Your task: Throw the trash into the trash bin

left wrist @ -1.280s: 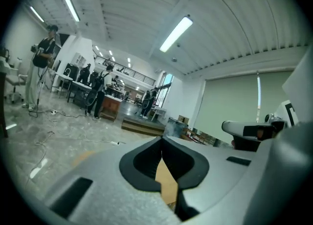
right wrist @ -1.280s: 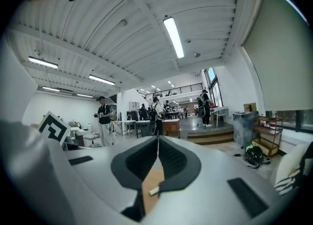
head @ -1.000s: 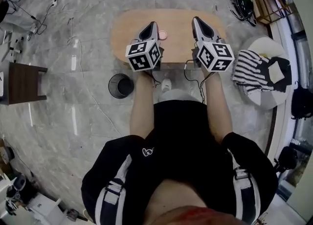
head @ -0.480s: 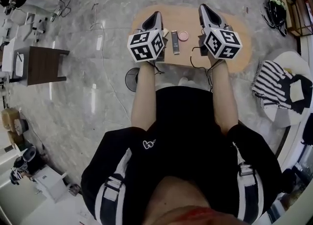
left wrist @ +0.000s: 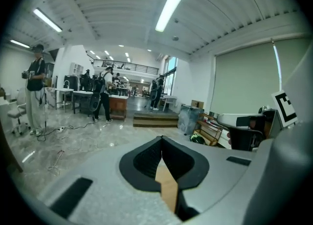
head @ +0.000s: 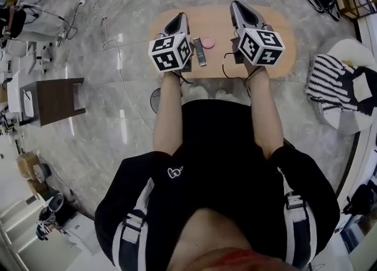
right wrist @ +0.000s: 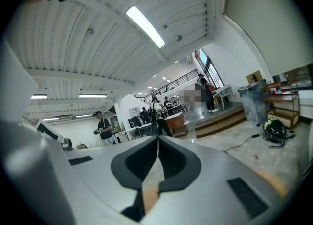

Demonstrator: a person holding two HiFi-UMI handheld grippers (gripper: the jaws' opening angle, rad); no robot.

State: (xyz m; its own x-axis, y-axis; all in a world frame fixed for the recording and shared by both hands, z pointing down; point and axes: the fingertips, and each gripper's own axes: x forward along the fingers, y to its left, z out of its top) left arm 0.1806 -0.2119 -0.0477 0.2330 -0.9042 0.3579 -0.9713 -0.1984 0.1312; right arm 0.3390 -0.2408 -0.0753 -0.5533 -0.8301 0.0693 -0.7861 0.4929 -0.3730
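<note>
An oval wooden table [head: 271, 46] stands in front of me in the head view. On it lie a small pink round thing [head: 207, 42] and a dark grey bar [head: 200, 52]. My left gripper [head: 179, 19] hovers over the table's left part, just left of the bar, its jaws shut and empty [left wrist: 162, 140]. My right gripper [head: 235, 7] is over the table's middle right, also shut with nothing in it [right wrist: 157, 138]. A dark round trash bin [head: 154, 100] on the floor shows only as a sliver beside my left forearm.
A brown stool [head: 53, 100] stands at the left. A striped cloth [head: 327, 87] lies on a white seat at the right. Cables [head: 112, 34] run over the marble floor. Both gripper views look out level across a large hall with people far off.
The head view has swung, and both grippers have shifted sideways over the table. The grey bar has come into sight. The bin, fully visible before, is now mostly hidden by my left arm.
</note>
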